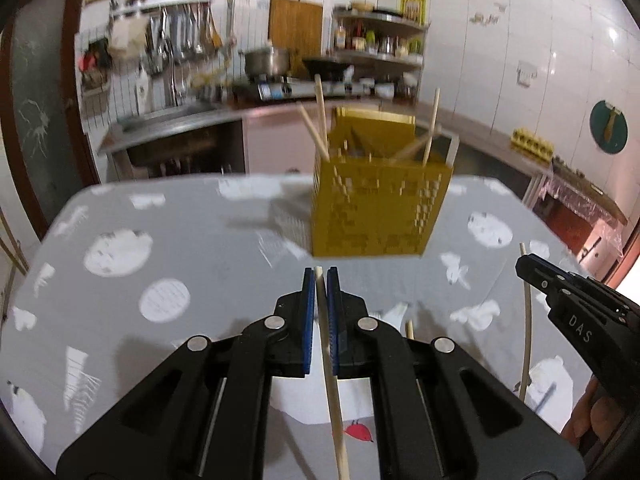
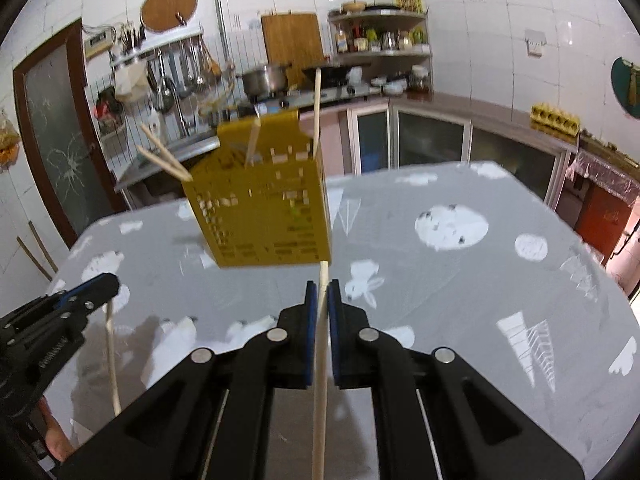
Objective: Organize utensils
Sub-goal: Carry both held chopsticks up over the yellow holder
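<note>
1. Left wrist view: the left tool (image 1: 321, 276) is seen clamped on a pale wooden chopstick (image 1: 334, 392), which is pinched between its blue pads (image 1: 307, 300) and runs down past the bottom edge of the picture.
2. A yellow perforated utensil holder (image 1: 376, 208) is seen standing on the grey patterned table (image 1: 160, 240) just beyond the left tool, with several chopsticks (image 1: 320, 120) leaning out of its top.
3. The right tool (image 1: 528, 268) is seen at the right edge of this view, with a second chopstick (image 1: 527, 340) hanging below its tip.
4. Right wrist view: the right tool (image 2: 322, 288) is shown clamped on its chopstick (image 2: 320, 380), whose upper end crosses the holder's right corner (image 2: 324, 200).
5. The left tool (image 2: 104, 284) is seen at the left, above the table (image 2: 440, 300).
</note>
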`<state>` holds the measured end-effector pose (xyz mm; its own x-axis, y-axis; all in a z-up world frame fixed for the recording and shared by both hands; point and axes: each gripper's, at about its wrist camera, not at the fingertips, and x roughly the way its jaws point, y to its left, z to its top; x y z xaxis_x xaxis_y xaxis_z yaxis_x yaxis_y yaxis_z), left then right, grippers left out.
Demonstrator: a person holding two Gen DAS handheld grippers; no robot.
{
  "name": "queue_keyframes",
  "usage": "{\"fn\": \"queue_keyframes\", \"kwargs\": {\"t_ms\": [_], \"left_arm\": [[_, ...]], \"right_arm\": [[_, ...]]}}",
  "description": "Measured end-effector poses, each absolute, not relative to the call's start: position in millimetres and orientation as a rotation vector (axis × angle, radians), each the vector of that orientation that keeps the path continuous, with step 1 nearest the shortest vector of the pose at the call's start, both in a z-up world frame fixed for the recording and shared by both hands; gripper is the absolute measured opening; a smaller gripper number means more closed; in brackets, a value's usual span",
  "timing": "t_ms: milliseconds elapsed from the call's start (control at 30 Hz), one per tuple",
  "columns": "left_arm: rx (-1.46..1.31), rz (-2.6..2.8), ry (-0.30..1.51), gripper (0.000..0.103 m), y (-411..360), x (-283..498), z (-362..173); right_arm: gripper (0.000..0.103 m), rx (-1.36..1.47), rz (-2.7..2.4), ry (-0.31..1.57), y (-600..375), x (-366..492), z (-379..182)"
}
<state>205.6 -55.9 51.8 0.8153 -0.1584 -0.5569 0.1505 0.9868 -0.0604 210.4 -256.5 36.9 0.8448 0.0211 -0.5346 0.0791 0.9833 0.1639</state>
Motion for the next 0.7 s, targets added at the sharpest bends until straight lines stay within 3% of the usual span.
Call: {"fn": "queue_keyframes", "kwargs": {"t_ms": [700], "left_arm": [[-0.019, -0.186, 0.351, 0.003, -41, 182, 99]], "right_arm": [[0.006, 0.165, -0.010, 0.338, -257, 187, 79]]}}
